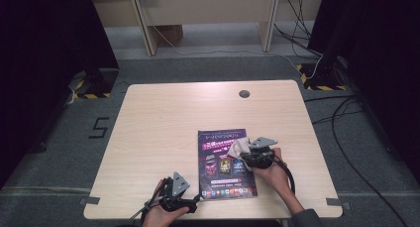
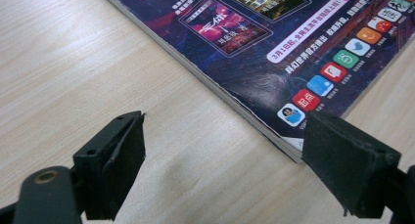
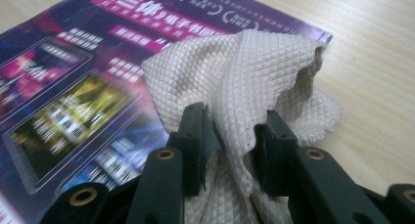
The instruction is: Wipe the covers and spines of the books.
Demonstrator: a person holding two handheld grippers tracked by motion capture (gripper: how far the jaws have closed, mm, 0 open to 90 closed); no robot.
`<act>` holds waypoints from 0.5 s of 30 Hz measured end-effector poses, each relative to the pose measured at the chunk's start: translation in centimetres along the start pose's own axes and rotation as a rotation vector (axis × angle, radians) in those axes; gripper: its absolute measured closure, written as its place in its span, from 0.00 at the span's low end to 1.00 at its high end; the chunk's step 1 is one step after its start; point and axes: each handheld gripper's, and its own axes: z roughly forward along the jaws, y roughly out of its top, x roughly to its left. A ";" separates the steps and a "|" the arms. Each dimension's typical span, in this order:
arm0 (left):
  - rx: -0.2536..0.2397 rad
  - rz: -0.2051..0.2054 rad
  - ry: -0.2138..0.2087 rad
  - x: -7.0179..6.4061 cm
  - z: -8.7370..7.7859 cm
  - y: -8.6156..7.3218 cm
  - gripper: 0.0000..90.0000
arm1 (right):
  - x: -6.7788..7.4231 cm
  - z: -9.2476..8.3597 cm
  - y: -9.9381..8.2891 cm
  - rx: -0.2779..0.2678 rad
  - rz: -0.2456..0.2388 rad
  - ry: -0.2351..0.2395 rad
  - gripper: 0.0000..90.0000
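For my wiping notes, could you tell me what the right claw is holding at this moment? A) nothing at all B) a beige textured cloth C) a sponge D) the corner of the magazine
B: in the right gripper view the right claw has its jaws pinched on the beige cloth, bunched over the magazine cover.

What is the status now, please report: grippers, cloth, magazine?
Right gripper shut on beige cloth, cloth resting on magazine cover. Left gripper open, holding nothing, jaws by the magazine's near corner. Nothing in the way.
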 end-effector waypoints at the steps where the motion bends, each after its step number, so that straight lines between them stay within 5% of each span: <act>1: 0.000 0.000 0.000 0.0 0.0 0.0 0.17 | 0.0 0.0 0.0 0.000 0.000 0.000 0.76; 15: 0.000 0.012 -0.020 -0.5 -1.1 -0.7 0.17 | 4.2 -1.4 -1.3 -0.003 -0.050 0.086 0.76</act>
